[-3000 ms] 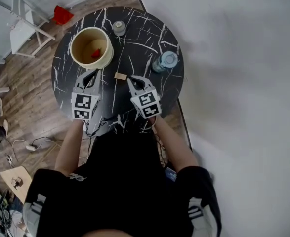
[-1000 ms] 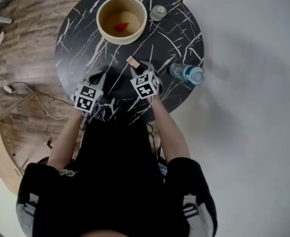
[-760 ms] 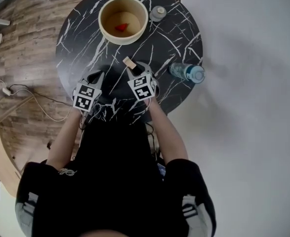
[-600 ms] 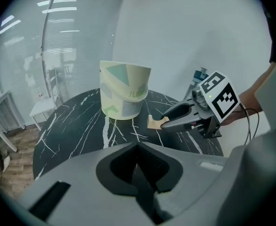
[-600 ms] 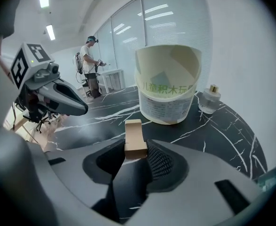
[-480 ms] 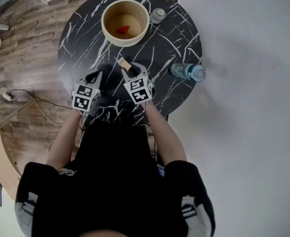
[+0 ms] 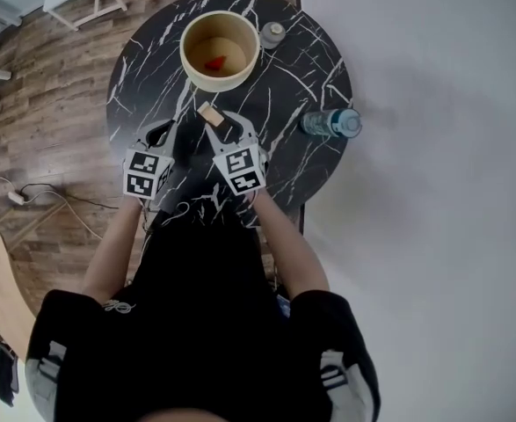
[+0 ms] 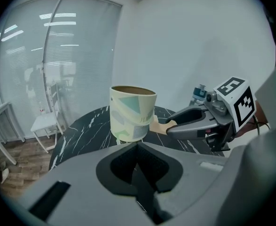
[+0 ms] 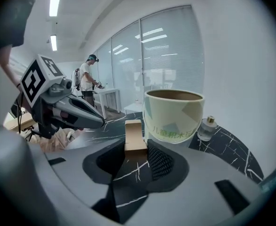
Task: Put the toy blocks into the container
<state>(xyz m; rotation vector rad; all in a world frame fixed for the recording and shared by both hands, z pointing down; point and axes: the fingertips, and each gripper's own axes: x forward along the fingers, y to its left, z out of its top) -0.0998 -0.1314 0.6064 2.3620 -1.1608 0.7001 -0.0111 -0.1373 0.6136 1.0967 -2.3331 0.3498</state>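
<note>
Right gripper view: the fingers [image 9: 160, 160] of the right gripper [image 9: 137, 149] are clamped on a pale tan wooden block [image 9: 134, 134], which stands up past the tips. Beyond it we see the cream cylindrical container [image 9: 174, 121], near but not touching the block.

Left gripper view: the left gripper [image 8: 138, 166] has its fingers pressed together with nothing between them.

Head view: we log both grippers side by side over the near part of the black marble-pattern round table [image 7: 301, 77], with the held block just short of the container's near wall. A red block [image 7: 214, 62] lies inside the container. A small glass bottle [image 7: 272, 33] stands beside the container, and a clear plastic bottle [image 7: 330, 123] lies at the table's right edge.
</note>
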